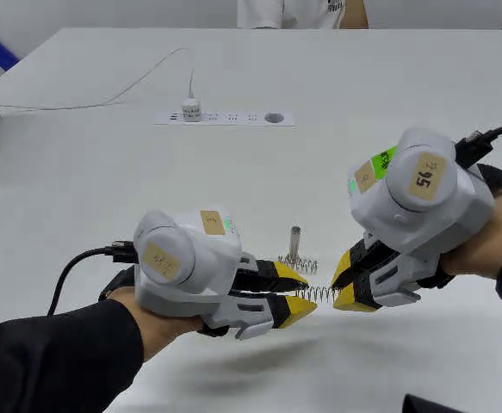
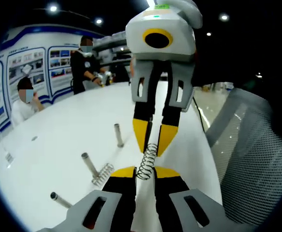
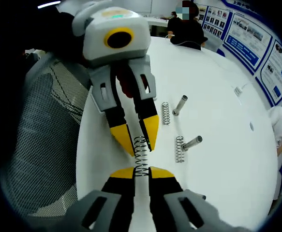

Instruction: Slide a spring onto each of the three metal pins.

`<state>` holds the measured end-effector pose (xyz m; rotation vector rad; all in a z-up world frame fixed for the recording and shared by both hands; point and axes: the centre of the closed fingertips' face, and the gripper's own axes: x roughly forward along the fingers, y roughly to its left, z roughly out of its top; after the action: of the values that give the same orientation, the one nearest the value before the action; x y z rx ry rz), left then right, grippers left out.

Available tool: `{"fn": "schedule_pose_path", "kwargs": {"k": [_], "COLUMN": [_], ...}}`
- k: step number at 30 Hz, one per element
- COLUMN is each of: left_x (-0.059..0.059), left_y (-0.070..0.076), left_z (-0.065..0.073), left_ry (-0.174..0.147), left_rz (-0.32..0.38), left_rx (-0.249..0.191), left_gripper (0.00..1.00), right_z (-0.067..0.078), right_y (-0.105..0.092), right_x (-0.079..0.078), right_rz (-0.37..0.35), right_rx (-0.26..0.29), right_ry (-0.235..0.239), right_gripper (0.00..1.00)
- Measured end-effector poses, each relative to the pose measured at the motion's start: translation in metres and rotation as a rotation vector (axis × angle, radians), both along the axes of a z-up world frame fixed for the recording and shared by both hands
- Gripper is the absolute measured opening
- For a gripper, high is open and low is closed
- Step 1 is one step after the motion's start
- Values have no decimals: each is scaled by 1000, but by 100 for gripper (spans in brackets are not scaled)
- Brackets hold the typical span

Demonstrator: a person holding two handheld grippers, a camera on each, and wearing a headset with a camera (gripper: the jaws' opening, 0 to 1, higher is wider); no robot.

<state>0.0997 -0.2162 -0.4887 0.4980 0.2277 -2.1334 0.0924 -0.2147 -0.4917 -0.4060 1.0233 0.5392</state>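
Spring (image 1: 319,293) spans left gripper (image 1: 306,294) and right gripper (image 1: 343,288), each pinching one end.

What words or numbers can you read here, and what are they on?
"95": handwritten on the round tan sticker on the right hand-held gripper; the smaller marks above it are too blurred to read.
Tan stickers on the left hand-held gripper: writing too blurred to read.
Green sticker on the right hand-held gripper: unreadable.
Power strip: markings too small.
Wall posters: too blurred.
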Motion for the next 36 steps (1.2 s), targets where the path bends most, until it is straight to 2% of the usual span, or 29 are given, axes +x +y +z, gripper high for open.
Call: {"fn": "schedule_pose_path", "kwargs": {"k": [7, 13, 21, 36], "left_x": [-2, 0, 0, -2], "left_y": [1, 1, 2, 1], "left_z": [-1, -2, -3, -3], "left_ry": [-23, -31, -31, -22], "left_rz": [-13, -11, -11, -13], "left_rx": [-3, -2, 2, 0], "left_gripper": [13, 13, 12, 11], "right_z": [1, 10, 27, 40], "right_y": [0, 3, 11, 22], "right_x": [-2, 0, 9, 20], "right_rz": [4, 3, 5, 14], "right_rx": [0, 14, 48, 71], "right_ry": [7, -8, -51, -90], "right_gripper": [12, 12, 11, 11]}}
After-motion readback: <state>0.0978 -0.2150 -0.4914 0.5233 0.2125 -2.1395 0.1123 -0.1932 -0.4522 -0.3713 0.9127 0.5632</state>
